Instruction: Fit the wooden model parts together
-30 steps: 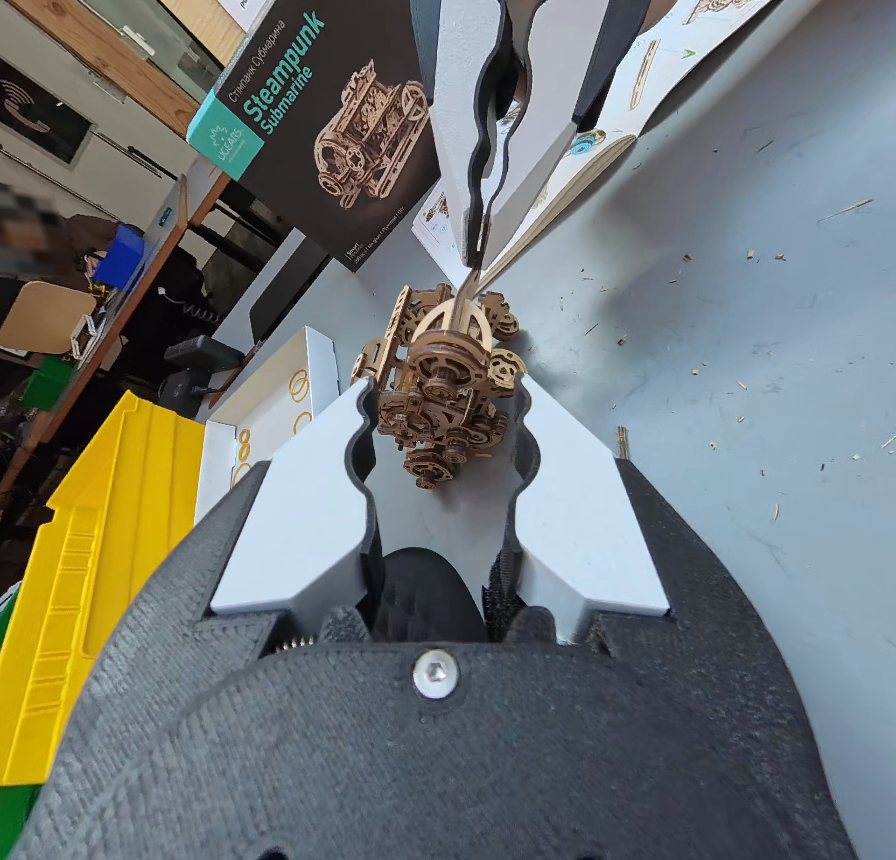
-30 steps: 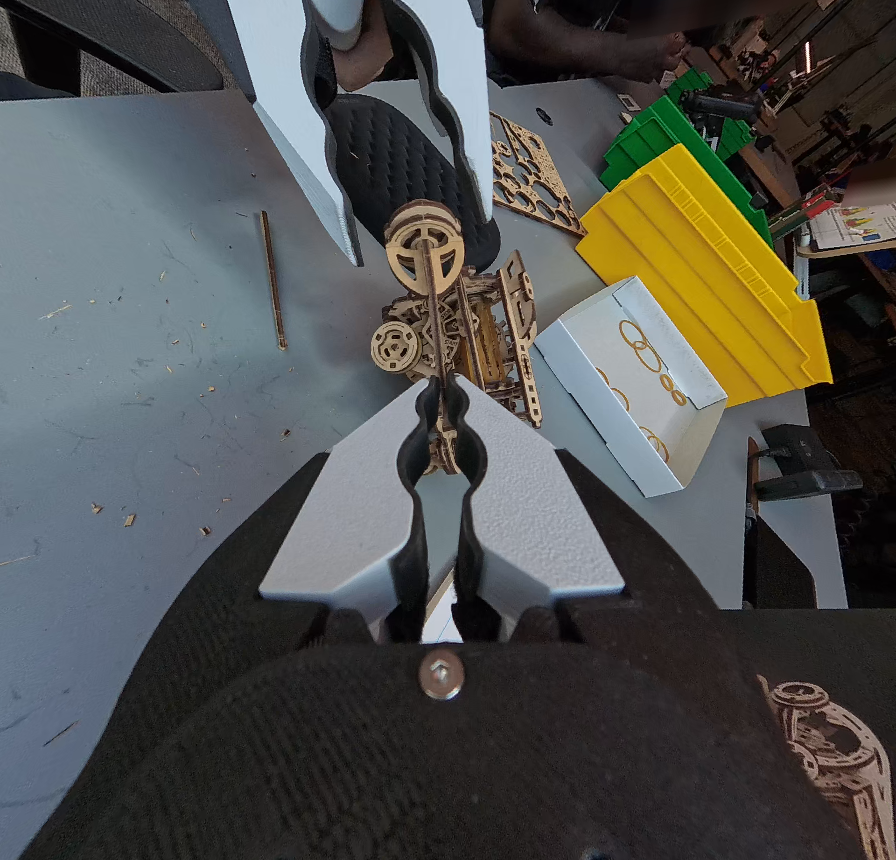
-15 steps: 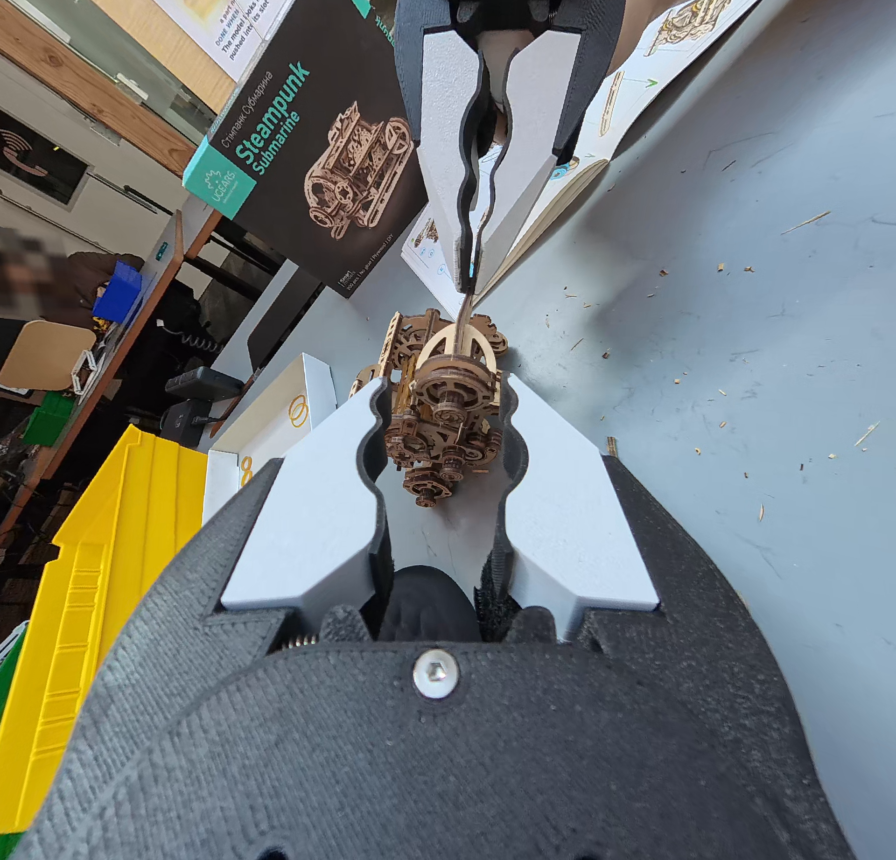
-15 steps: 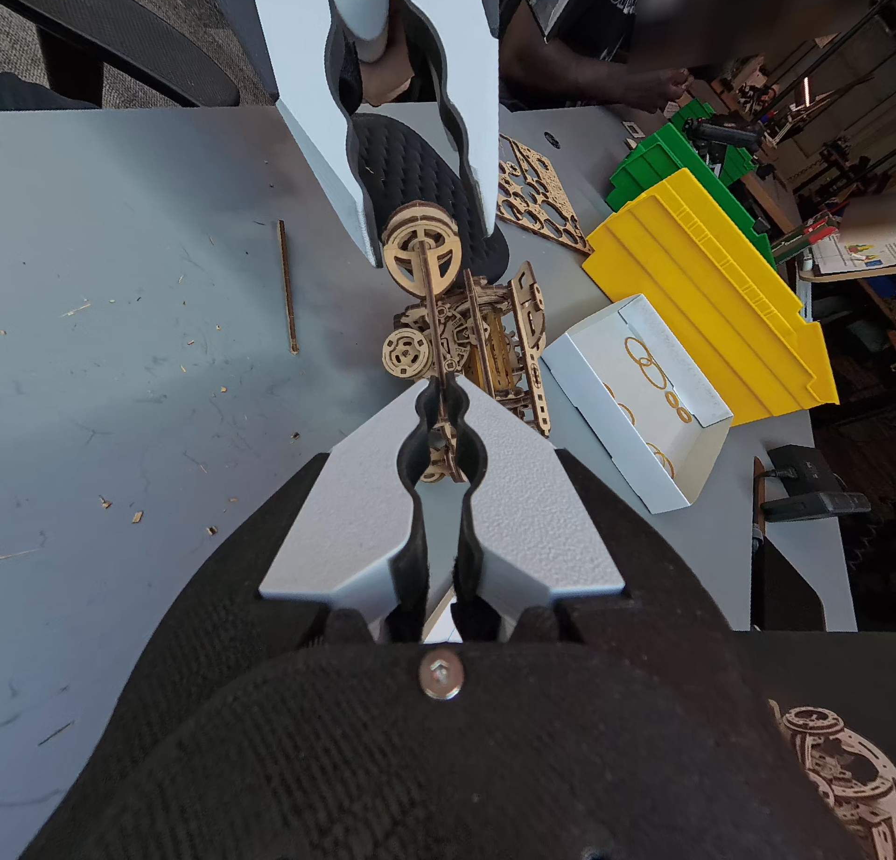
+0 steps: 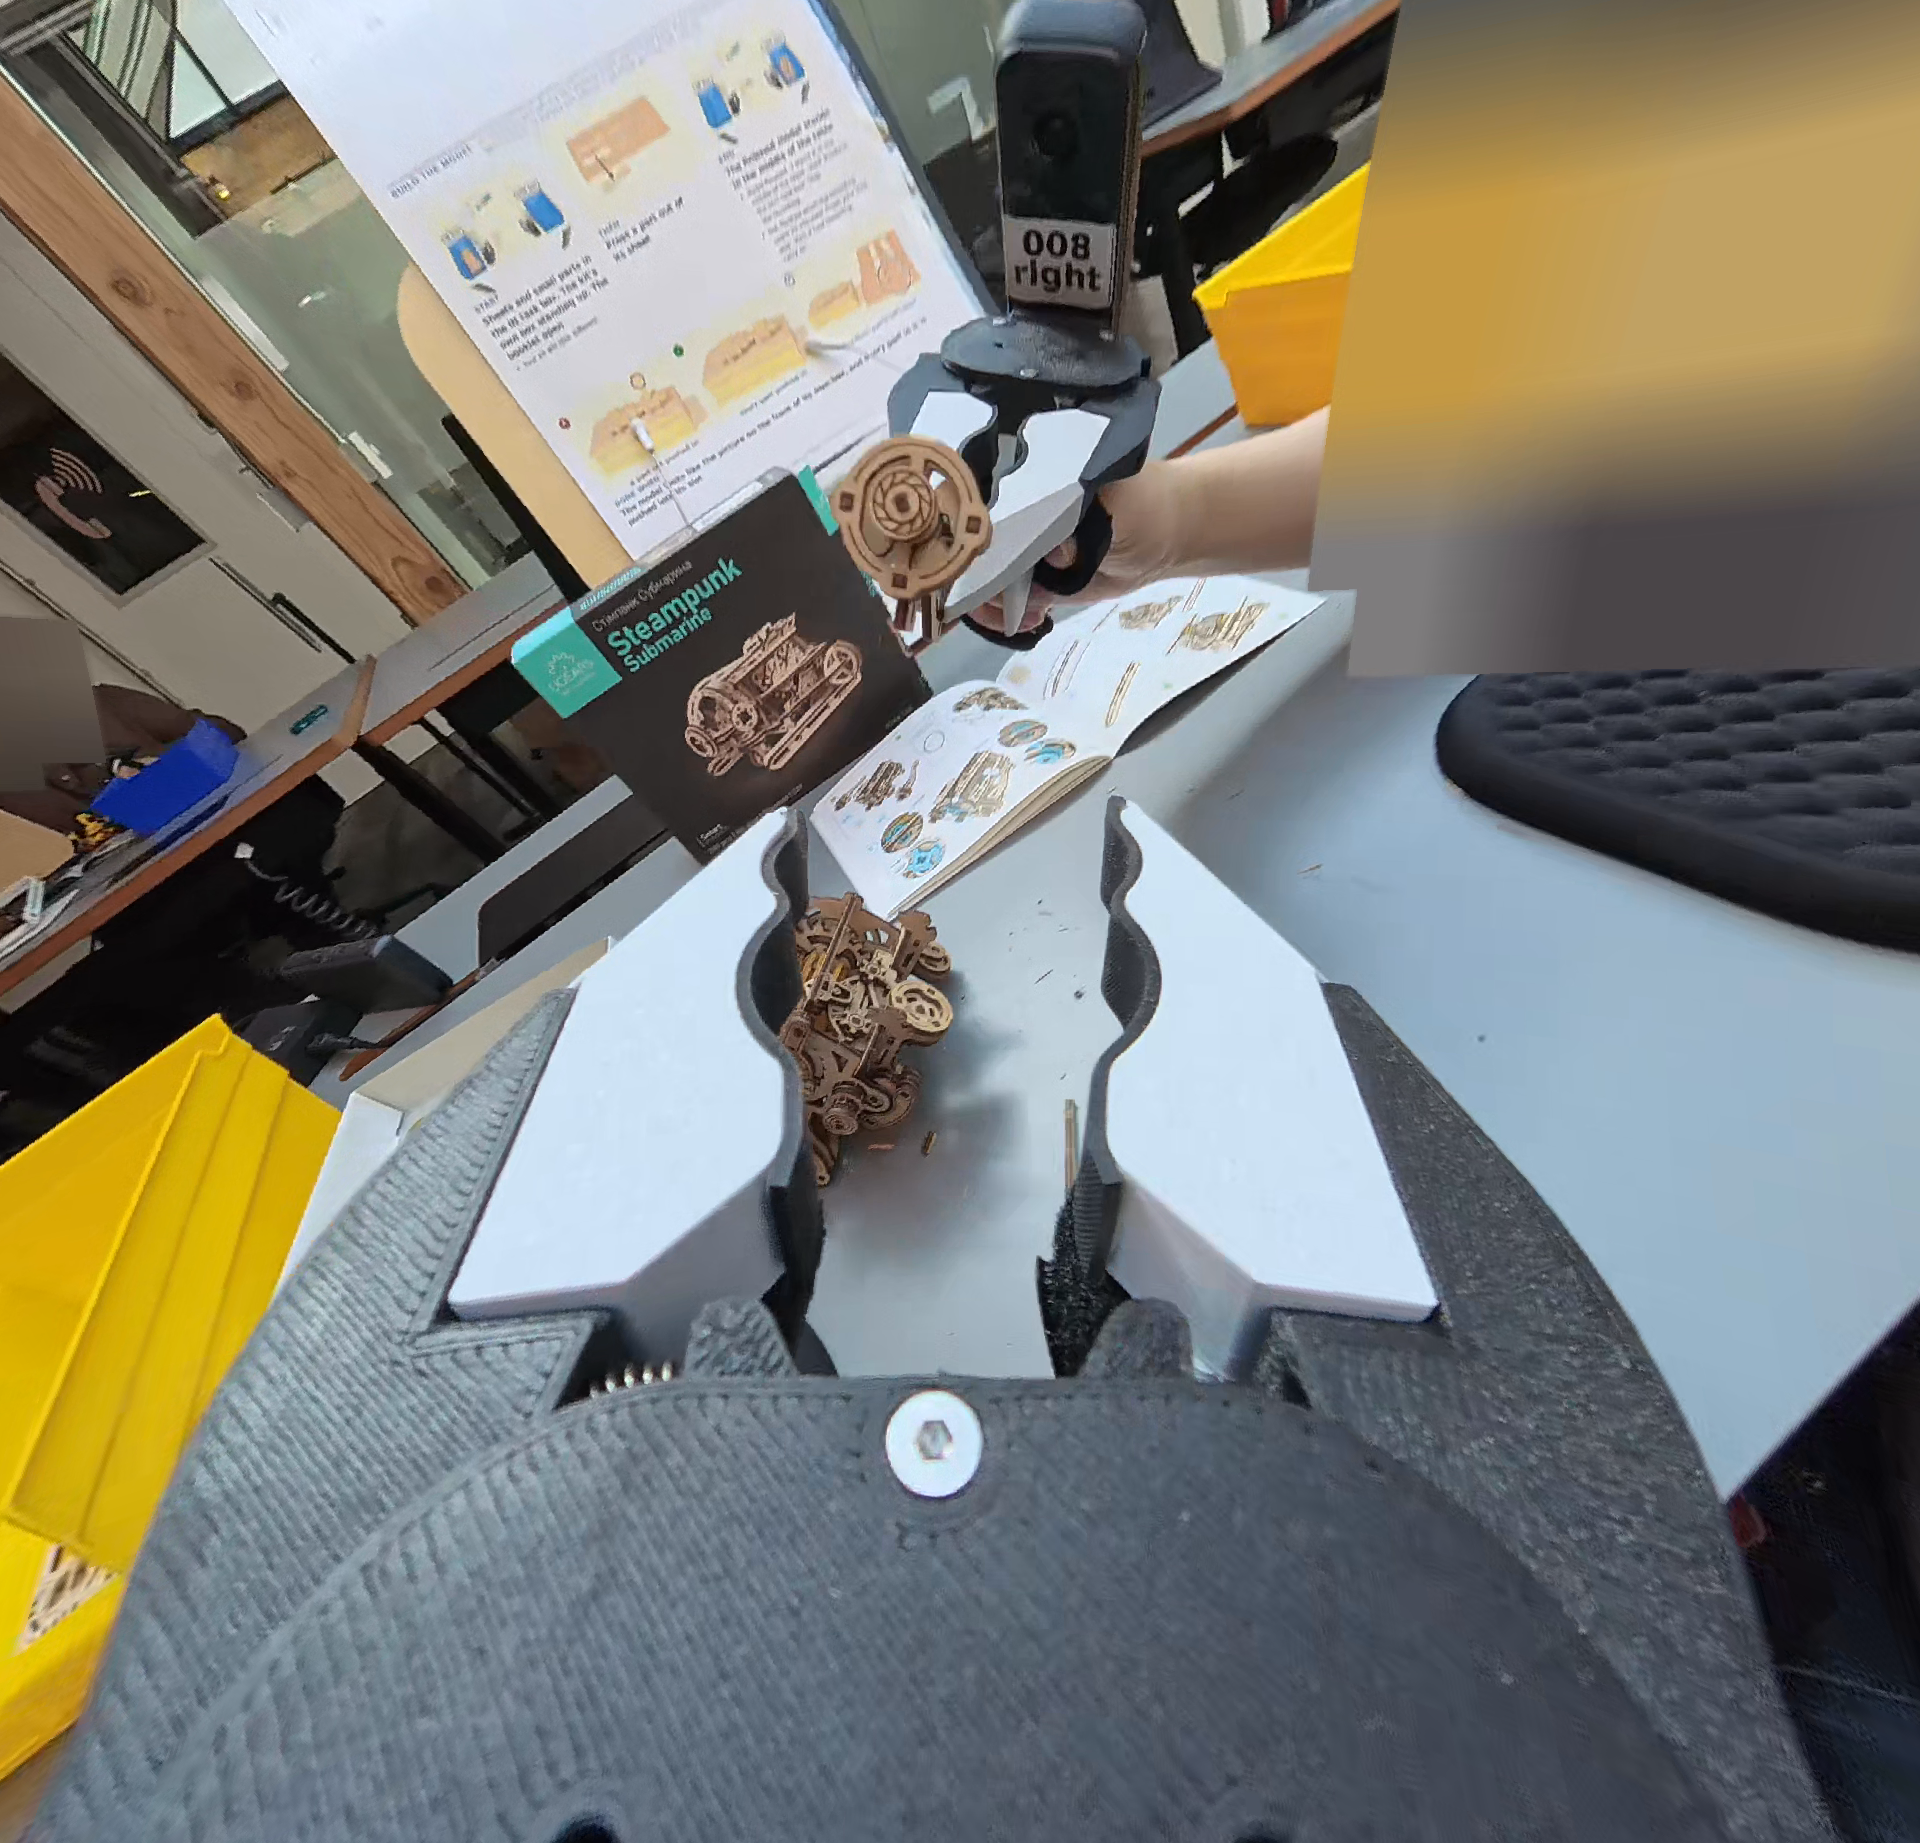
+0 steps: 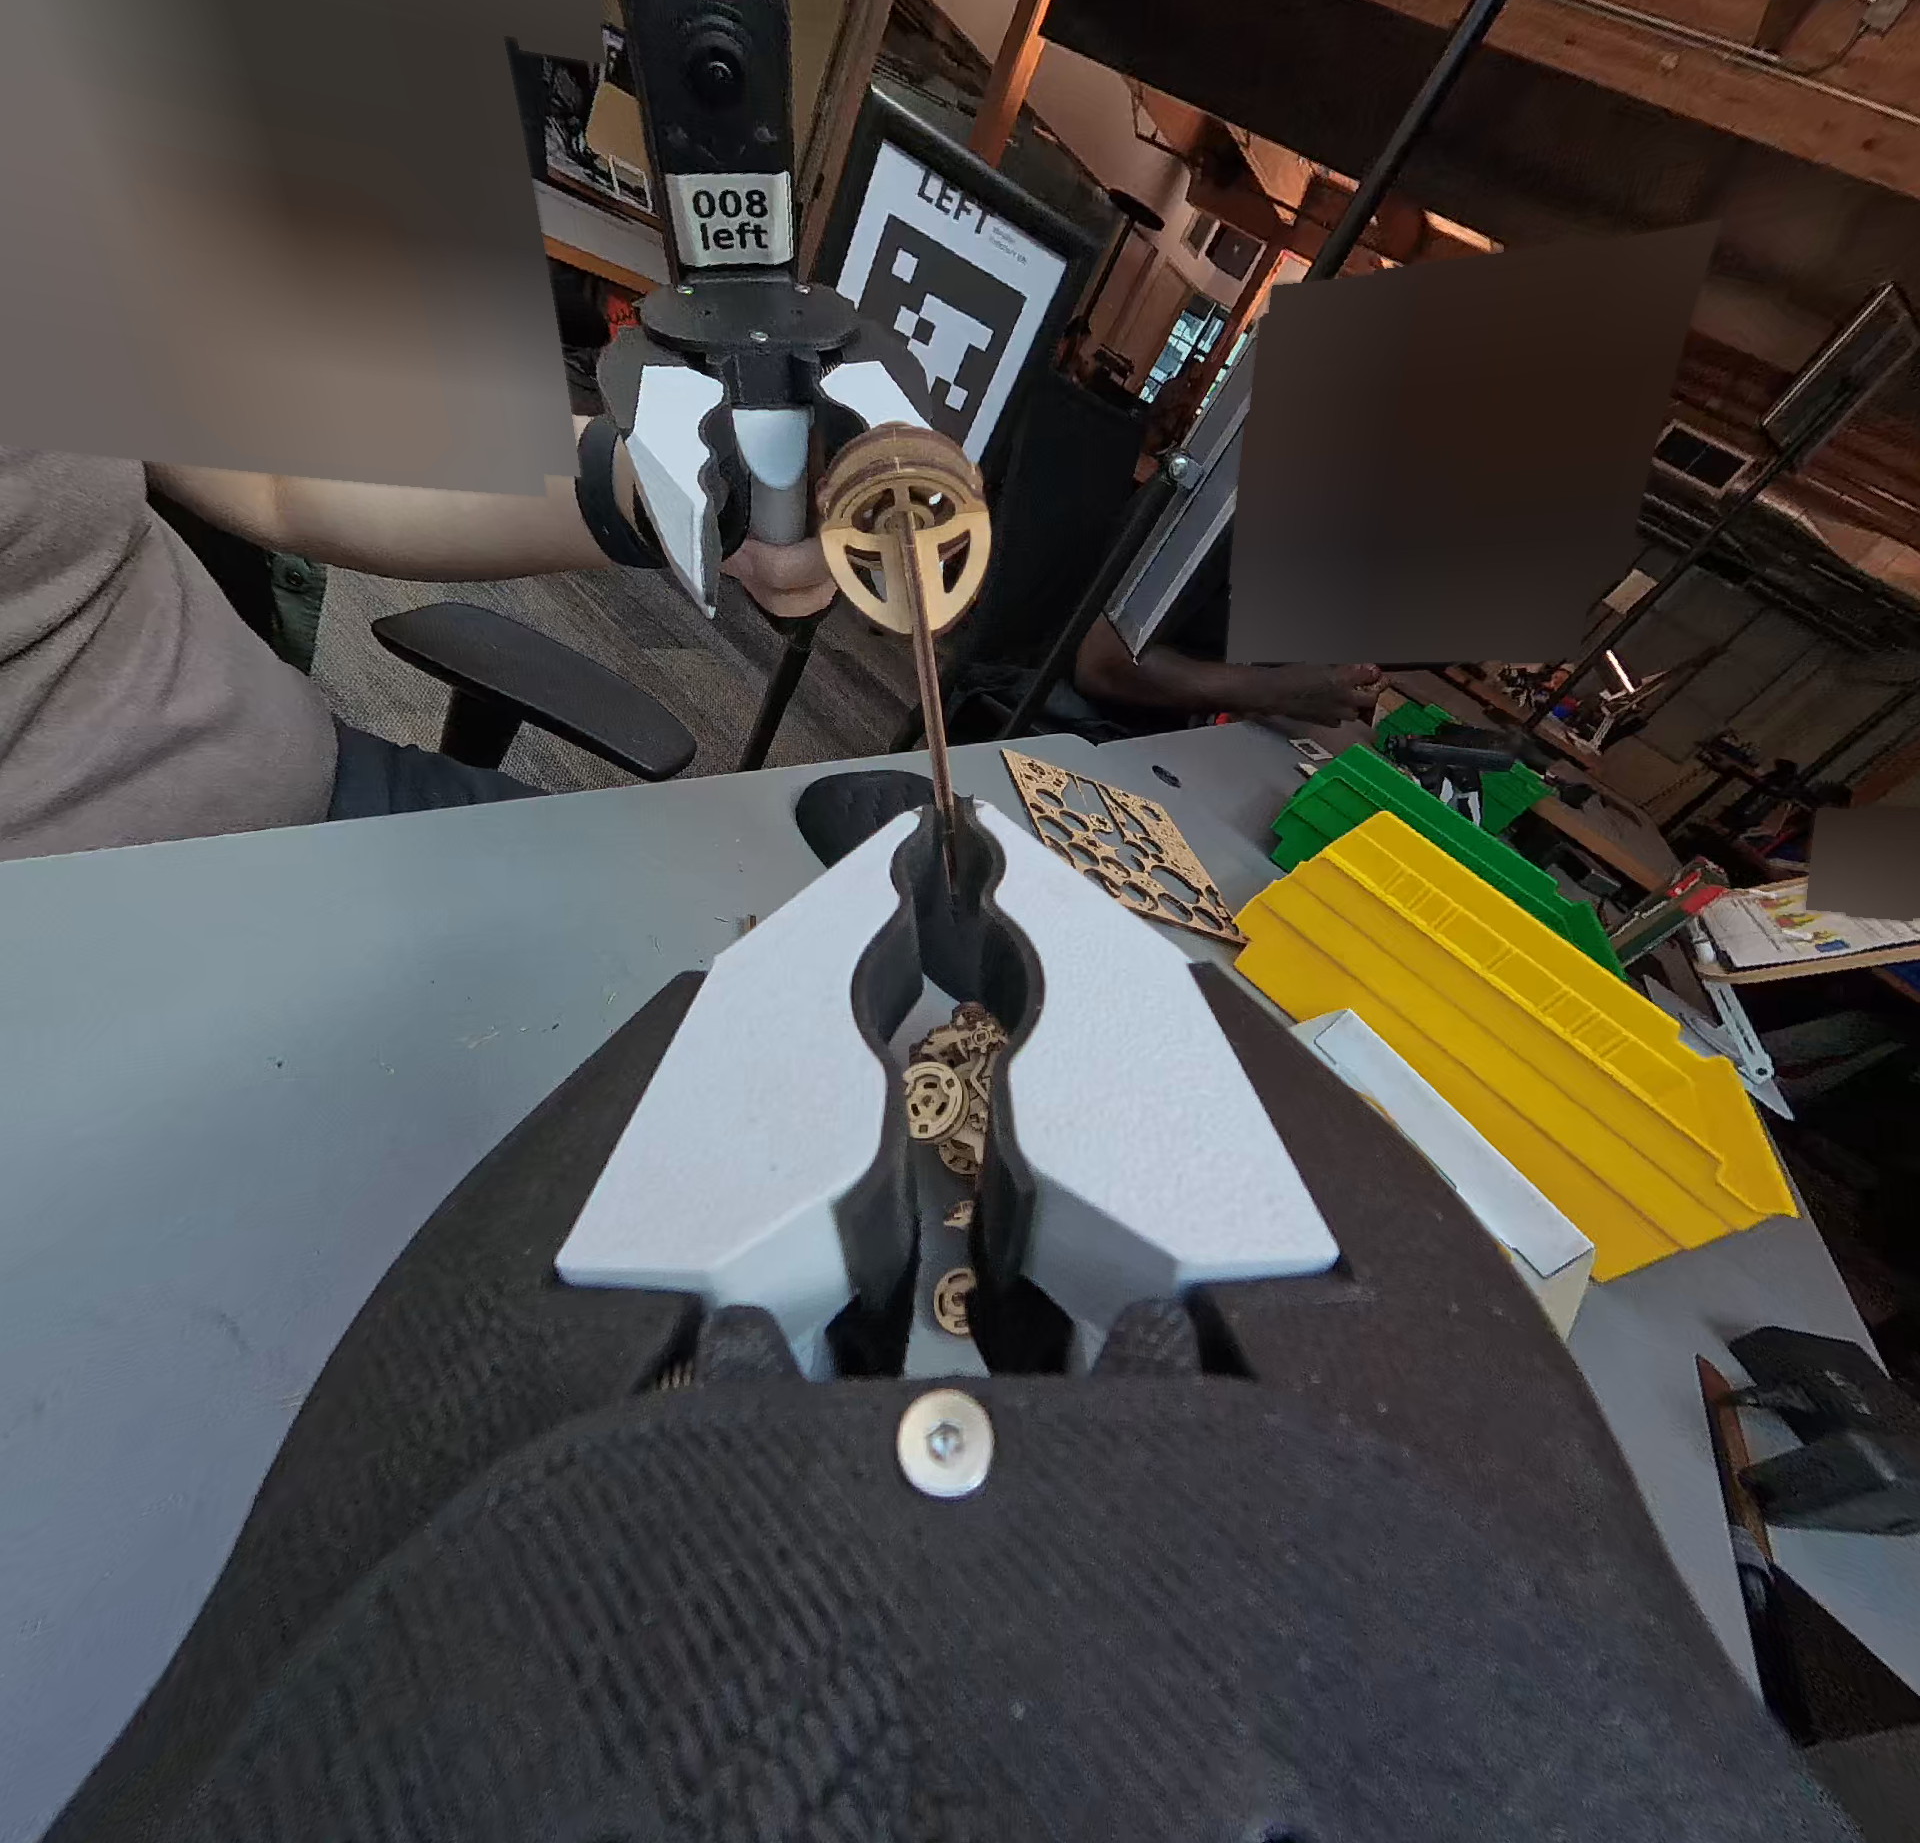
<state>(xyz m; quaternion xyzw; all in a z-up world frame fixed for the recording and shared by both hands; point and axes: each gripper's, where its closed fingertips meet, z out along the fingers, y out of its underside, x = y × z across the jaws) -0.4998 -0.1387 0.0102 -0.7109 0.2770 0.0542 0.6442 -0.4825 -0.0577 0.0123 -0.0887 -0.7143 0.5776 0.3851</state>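
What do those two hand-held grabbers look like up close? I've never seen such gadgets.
Both match. The left gripper has a rough, ridged black printed body, a silver bolt at its centre and two white wedge fingers lined with wavy black pads. The right gripper is built the same. Each carries an upright black camera bearing a white label.

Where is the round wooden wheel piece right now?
The round wooden wheel piece is up in the air, held by its thin stick in the shut right gripper, above the wooden model.
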